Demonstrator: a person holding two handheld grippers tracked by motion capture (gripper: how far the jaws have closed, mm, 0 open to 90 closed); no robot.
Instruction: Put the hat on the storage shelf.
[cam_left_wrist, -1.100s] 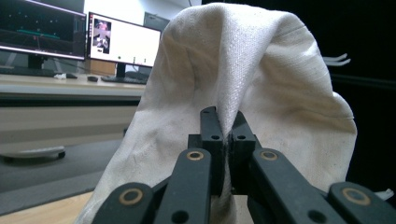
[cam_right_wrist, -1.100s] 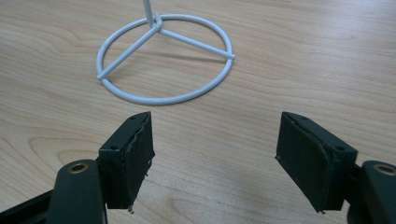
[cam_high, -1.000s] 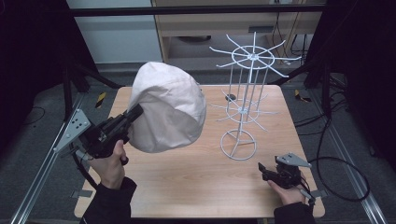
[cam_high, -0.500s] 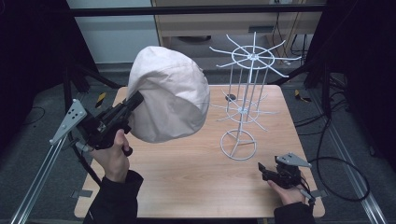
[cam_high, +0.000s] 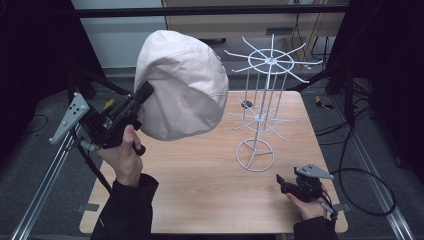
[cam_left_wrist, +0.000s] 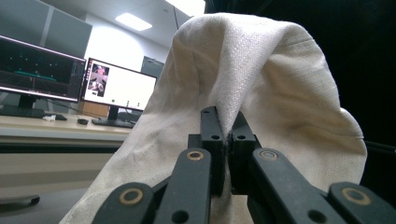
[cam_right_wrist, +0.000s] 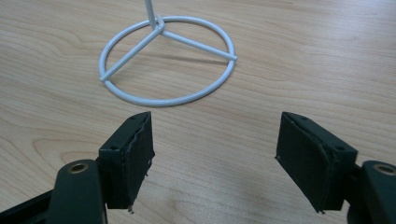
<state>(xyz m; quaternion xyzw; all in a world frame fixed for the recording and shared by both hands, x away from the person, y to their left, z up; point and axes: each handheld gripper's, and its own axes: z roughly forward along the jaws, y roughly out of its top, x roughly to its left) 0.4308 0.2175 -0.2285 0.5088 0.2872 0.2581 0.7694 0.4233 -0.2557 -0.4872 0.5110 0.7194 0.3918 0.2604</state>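
Jaws of left gripper (cam_left_wrist: 225, 140) pinched tight on a fold of the cream fabric hat (cam_high: 182, 85), held aloft over the table's (cam_high: 200, 180) left side, beside the white wire rack (cam_high: 265, 100). Right gripper (cam_right_wrist: 215, 154) jaws spread wide, low over bare wood, near the rack's ring base (cam_right_wrist: 168, 60)

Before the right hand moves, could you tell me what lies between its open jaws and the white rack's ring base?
Bare wooden table, seen in the right gripper view, before the ring base.
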